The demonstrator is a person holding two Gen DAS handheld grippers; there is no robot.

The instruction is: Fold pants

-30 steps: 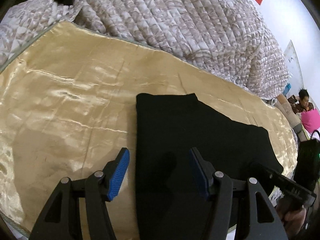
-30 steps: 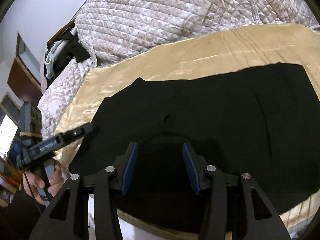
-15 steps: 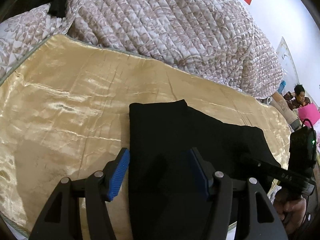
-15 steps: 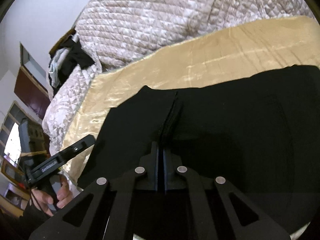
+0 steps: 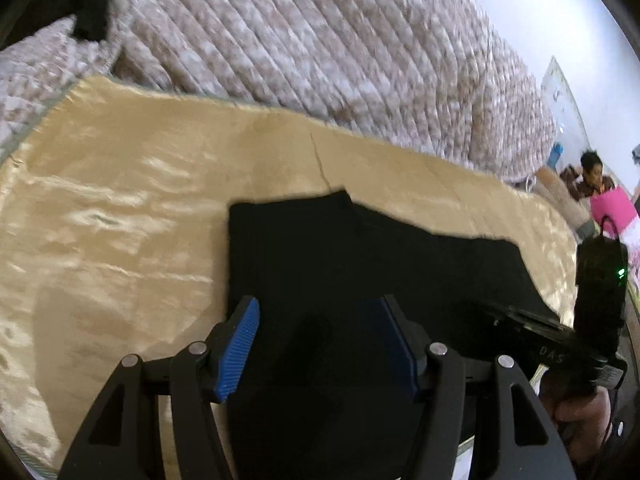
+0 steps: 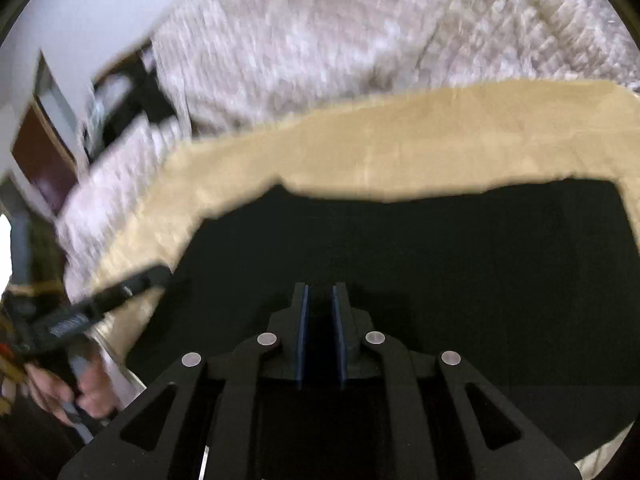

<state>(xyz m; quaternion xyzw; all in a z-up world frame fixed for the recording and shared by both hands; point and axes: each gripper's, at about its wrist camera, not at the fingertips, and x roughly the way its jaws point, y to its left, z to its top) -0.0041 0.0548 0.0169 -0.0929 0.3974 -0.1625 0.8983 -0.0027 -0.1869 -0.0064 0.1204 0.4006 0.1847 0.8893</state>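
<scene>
Black pants flat on a gold sheet, both grippers over the near edge.

The pants (image 5: pixel 360 264) lie spread on the sheet (image 5: pixel 120 208), likely smoothed out for folding. The left gripper (image 5: pixel 318 344) hovers above the cloth with jaws apart and nothing between them. The right gripper (image 6: pixel 319 334) has just eased open a sliver after pinching; whether cloth sits between its pads is too dark to tell. A quilt (image 5: pixel 320 48) is heaped behind.
</scene>
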